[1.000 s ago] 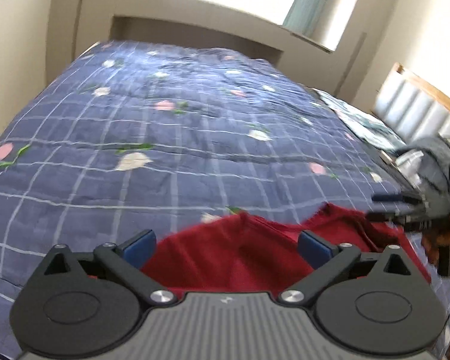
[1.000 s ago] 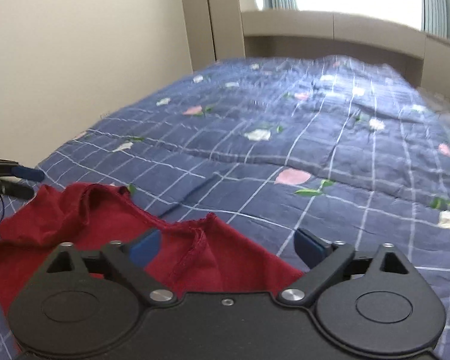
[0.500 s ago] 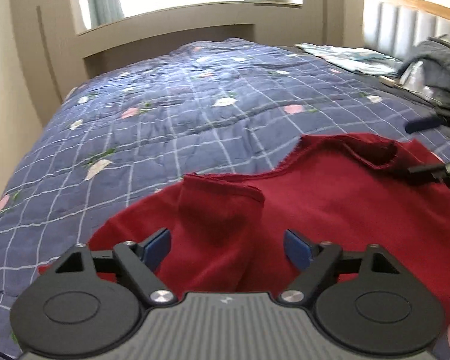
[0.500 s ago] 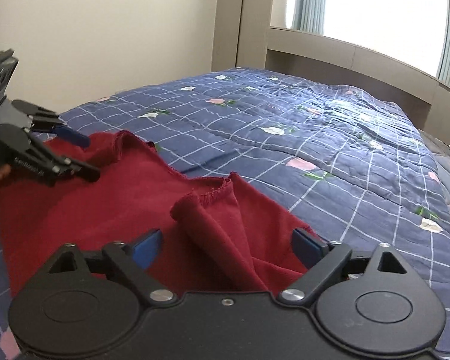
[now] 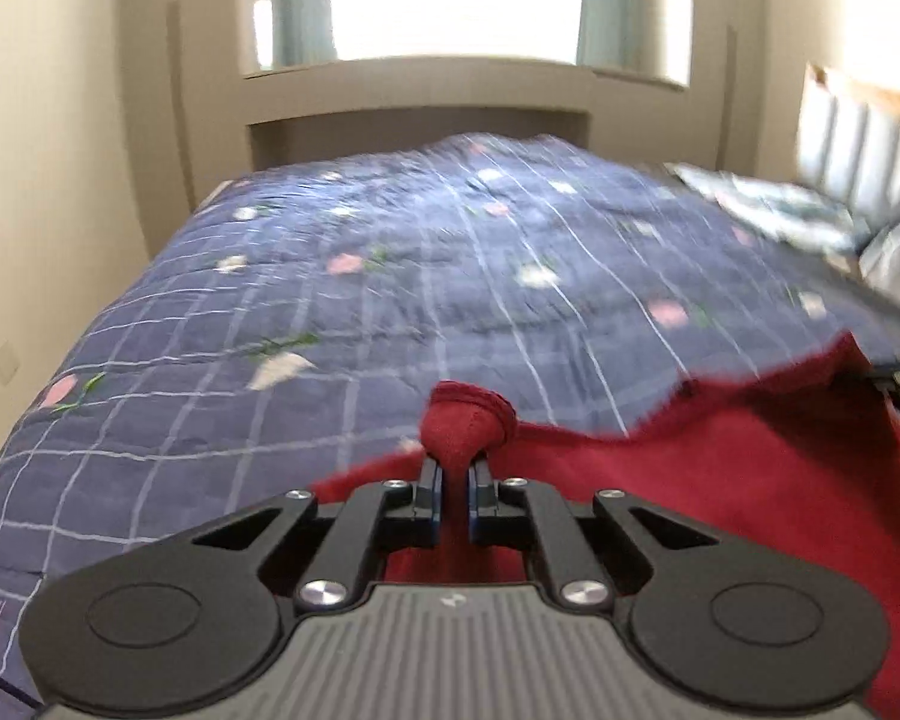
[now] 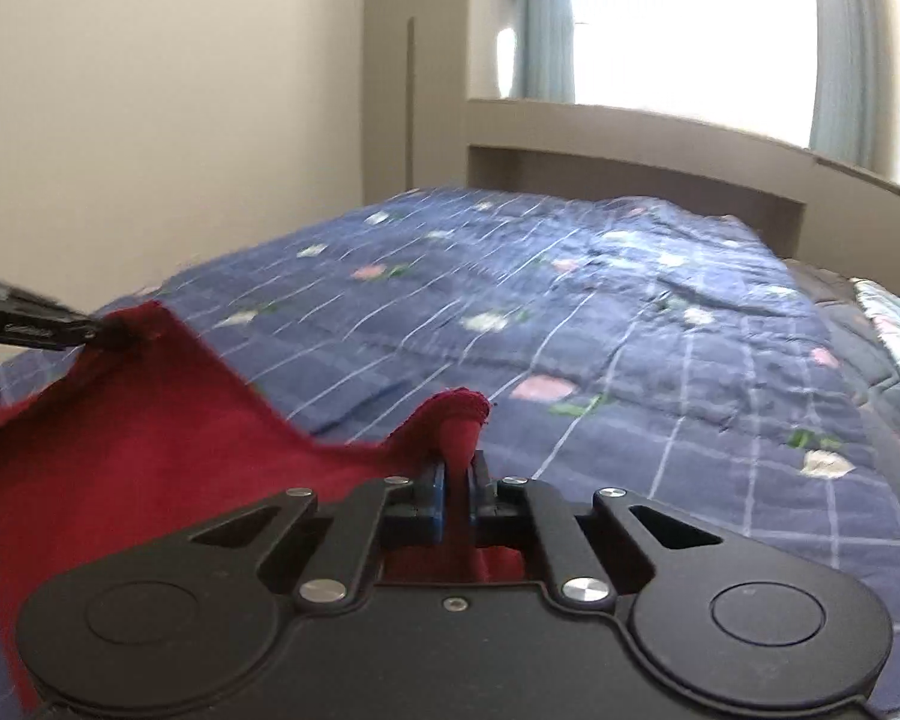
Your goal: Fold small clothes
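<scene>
Jaws that stood apart half a second ago are now clamped: left gripper [image 5: 455,483] and right gripper [image 6: 456,483] each pinch a bunched corner of the dark red knit garment [image 5: 720,480]. Garment hangs stretched between them above the blue checked floral quilt [image 5: 390,300], long axis running gripper to gripper. Fabric soft, hem edges stitched; frames blurred.

One red garment [image 5: 720,480], two tongs [image 5: 455,483] [image 6: 457,483], one quilted bed [image 5: 420,276], one window [image 6: 690,18].

A bed [image 5: 390,300] under a blue checked floral quilt [image 6: 630,360] carries a red garment [image 5: 720,480].
</scene>
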